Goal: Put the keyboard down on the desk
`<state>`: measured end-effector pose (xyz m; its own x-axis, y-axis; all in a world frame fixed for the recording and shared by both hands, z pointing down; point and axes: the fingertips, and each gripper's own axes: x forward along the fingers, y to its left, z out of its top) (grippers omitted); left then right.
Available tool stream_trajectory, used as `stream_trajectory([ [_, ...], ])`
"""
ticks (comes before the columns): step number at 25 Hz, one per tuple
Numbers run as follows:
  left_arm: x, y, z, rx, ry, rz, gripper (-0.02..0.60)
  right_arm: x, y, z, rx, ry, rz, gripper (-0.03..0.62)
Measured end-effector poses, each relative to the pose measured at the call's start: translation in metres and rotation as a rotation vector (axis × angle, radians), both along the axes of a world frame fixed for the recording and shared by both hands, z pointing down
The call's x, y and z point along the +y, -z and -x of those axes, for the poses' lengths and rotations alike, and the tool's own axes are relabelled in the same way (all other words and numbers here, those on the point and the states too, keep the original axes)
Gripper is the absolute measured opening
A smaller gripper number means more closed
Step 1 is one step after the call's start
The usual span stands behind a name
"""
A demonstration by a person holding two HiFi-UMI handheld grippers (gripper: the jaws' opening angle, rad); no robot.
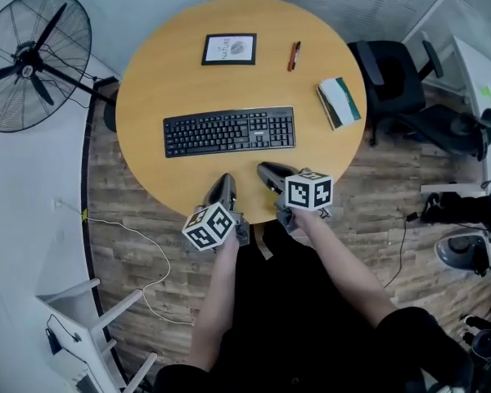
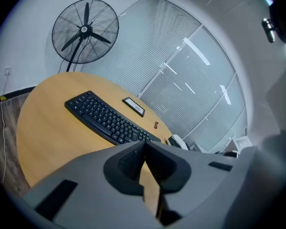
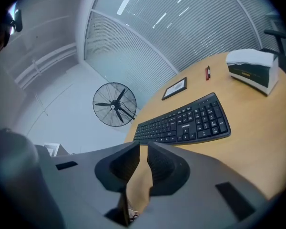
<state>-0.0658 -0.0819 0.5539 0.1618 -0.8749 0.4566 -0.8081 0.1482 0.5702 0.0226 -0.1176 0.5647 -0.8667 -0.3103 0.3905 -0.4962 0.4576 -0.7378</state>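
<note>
Your left gripper point(image 1: 224, 180) is pressed together on nothing at the near edge of the desk point(image 1: 151, 80). The keyboard point(image 1: 229, 131) lies flat mid-desk — likely light, stiff plastic, best taken by its short ends — and your right gripper point(image 1: 267, 170) stands slightly parted, empty.

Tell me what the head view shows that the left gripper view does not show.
Only the head view shows the person's forearms and the marker cubes on the left gripper and right gripper. Only the left gripper view shows the left gripper's jaws closed together, nothing between them. Both show the keyboard lying flat on the round table, the fan and the red pen.
</note>
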Motion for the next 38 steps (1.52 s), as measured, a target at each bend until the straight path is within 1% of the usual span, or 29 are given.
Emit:
stream_trajectory([
  [3, 0.005, 0.017, -0.001, -0.115, -0.032, -0.016, -0.001, 0.001, 0.019, -0.003, -0.035, -0.013, -0.018, 0.056],
  [6, 0.005, 0.038, -0.002, -0.203, -0.073, -0.053, 0.000, 0.000, 0.036, -0.005, -0.031, -0.023, -0.071, 0.048],
  [9, 0.004, 0.065, -0.002, -0.264, -0.107, -0.109, 0.000, 0.000, 0.054, -0.004, -0.020, -0.026, -0.137, 0.034],
  [13, 0.011, 0.094, 0.000, -0.316, -0.159, -0.176, 0.000, 0.007, 0.078, 0.000, 0.006, -0.038, -0.223, 0.028],
  [18, 0.033, 0.112, 0.008, -0.332, -0.214, -0.220, 0.000, 0.028, 0.105, 0.004, 0.052, -0.069, -0.322, 0.021],
  [24, 0.070, 0.138, 0.019, -0.380, -0.273, -0.298, -0.002, 0.070, 0.136, 0.012, 0.123, -0.081, -0.468, 0.010],
  [28, 0.095, 0.152, 0.022, -0.384, -0.303, -0.347, -0.002, 0.097, 0.153, 0.015, 0.127, -0.102, -0.528, 0.009],
  [31, 0.114, 0.158, 0.023, -0.378, -0.320, -0.370, -0.002, 0.120, 0.166, 0.017, 0.125, -0.118, -0.576, 0.009],
  [38, 0.158, 0.164, 0.027, -0.362, -0.352, -0.399, -0.002, 0.171, 0.179, 0.022, 0.129, -0.135, -0.624, 0.009],
])
